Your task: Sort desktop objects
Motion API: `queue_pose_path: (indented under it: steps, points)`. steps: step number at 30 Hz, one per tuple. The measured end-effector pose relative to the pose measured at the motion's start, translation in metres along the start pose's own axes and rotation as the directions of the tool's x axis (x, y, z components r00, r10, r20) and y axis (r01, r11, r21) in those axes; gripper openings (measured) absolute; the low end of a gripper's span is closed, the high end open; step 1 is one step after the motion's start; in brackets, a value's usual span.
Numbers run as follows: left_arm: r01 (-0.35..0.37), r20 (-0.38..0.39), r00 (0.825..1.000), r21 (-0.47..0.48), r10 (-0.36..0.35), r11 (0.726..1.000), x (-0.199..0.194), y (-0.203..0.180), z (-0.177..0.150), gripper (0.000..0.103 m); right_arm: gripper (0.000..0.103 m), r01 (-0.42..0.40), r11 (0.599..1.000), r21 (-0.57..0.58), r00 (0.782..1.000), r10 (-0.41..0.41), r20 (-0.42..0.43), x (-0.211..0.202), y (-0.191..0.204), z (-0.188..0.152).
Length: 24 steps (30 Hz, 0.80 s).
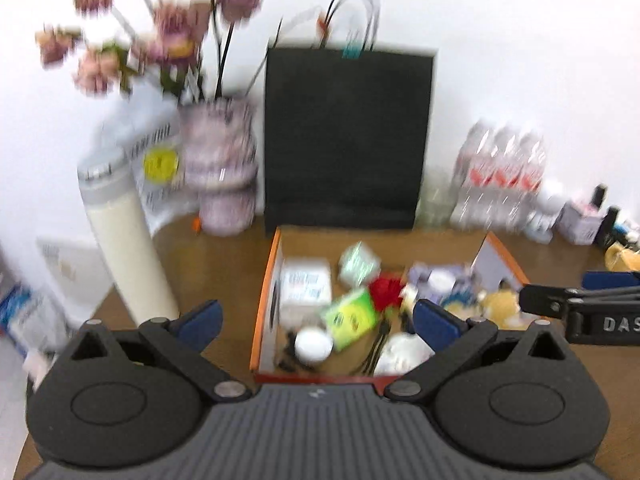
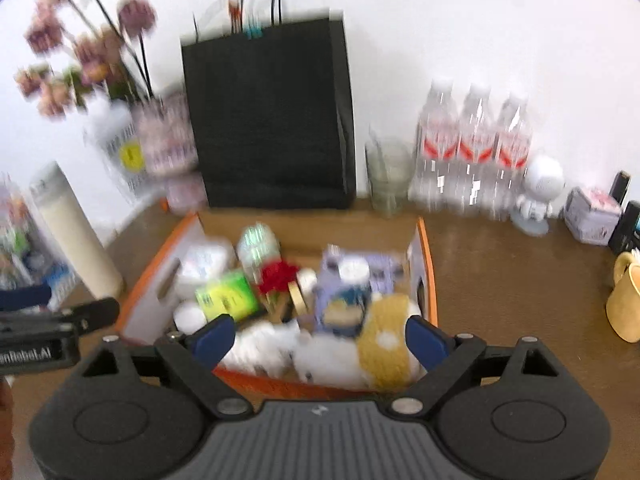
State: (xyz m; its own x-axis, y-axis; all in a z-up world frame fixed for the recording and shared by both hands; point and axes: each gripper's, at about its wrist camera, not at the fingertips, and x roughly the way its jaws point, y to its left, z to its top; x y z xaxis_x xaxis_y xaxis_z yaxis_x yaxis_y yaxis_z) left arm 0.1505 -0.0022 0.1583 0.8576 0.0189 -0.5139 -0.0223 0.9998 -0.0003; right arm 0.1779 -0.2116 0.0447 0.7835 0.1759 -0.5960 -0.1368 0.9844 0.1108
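1. Ahead, in the left wrist view, the left gripper (image 1: 316,316) stands wide open and empty, the orange box (image 1: 264,300) of small items just beyond its fingertips; a black bag (image 1: 344,136) stands behind the box, a cream bottle (image 1: 128,256) to the left.
2. Likewise, in the right wrist view, the right gripper (image 2: 320,338) gapes empty above the box's (image 2: 428,276) near edge, over a white and yellow plush (image 2: 380,344); water bottles (image 2: 476,148) stand beyond to the right.

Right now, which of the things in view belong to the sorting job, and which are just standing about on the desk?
Job:
- orange box
- its contents: green packet, red flower, yellow-and-white plush, white round lid
- left gripper and right gripper, both open and empty

Standing about:
- black paper bag
- water bottles
- flower vase
- yellow mug
- cream flask
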Motion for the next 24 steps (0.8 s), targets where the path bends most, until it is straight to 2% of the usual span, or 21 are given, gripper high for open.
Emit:
queue_pose_path:
  steps: [2,3,11,17,20,24]
  points:
    - [0.006,0.050,0.999,-0.003,-0.006,1.000,-0.005,-0.001,-0.008,0.103,0.094,-0.008,1.000,-0.023,0.995,0.010,0.104,-0.009,0.006,-0.013]
    - [0.007,0.058,0.998,0.000,-0.007,1.000,-0.005,-0.002,-0.011,0.103,0.094,-0.014,0.999,-0.035,0.992,0.019,0.123,-0.011,0.009,-0.017]
    - [-0.001,0.101,0.995,0.032,-0.002,0.999,-0.015,-0.007,-0.018,0.103,0.094,-0.020,1.000,-0.021,0.984,0.023,0.177,-0.018,0.017,-0.024]
    - [0.000,0.085,0.996,0.030,-0.002,1.000,-0.026,-0.005,-0.033,0.103,0.094,-0.038,0.999,-0.009,0.983,0.039,0.180,-0.024,0.017,-0.039]
    - [0.054,0.062,0.996,0.039,-0.057,0.998,-0.038,-0.002,-0.059,0.103,0.094,-0.024,0.999,0.043,0.988,0.017,0.152,-0.031,0.015,-0.059]
    - [0.028,0.008,1.000,0.043,-0.029,0.999,-0.047,0.000,-0.102,0.103,0.095,-0.022,0.995,0.092,0.998,0.016,0.068,-0.036,0.013,-0.105]
